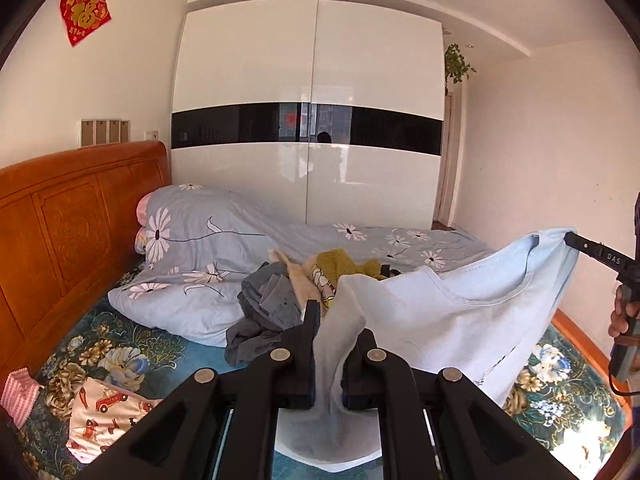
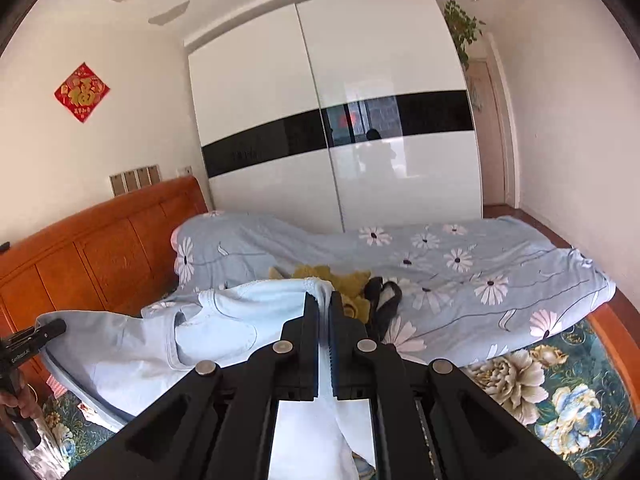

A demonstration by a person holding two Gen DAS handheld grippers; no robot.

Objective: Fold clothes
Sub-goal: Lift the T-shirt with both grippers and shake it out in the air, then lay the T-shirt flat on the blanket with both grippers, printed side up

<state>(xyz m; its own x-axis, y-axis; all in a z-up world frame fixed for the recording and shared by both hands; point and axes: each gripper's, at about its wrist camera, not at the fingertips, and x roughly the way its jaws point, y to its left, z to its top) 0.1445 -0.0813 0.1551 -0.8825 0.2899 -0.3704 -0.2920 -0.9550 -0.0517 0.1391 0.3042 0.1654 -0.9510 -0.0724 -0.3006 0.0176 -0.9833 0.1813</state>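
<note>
A light blue T-shirt [image 1: 460, 312] hangs in the air, stretched between my two grippers above the bed. My left gripper [image 1: 338, 320] is shut on one shoulder of it. My right gripper [image 2: 324, 300] is shut on the other shoulder of the T-shirt [image 2: 140, 356]. The right gripper also shows at the right edge of the left wrist view [image 1: 572, 240], and the left one at the left edge of the right wrist view [image 2: 56, 326]. The shirt's neckline sags between them.
A pile of unfolded clothes [image 1: 288, 292], grey, cream and mustard, lies mid-bed beside a daisy-print quilt [image 2: 460, 272]. A car-print garment [image 1: 104, 412] lies on the floral sheet [image 1: 120, 352] at the left. The wooden headboard [image 1: 68, 216] and a white wardrobe [image 1: 312, 120] stand behind.
</note>
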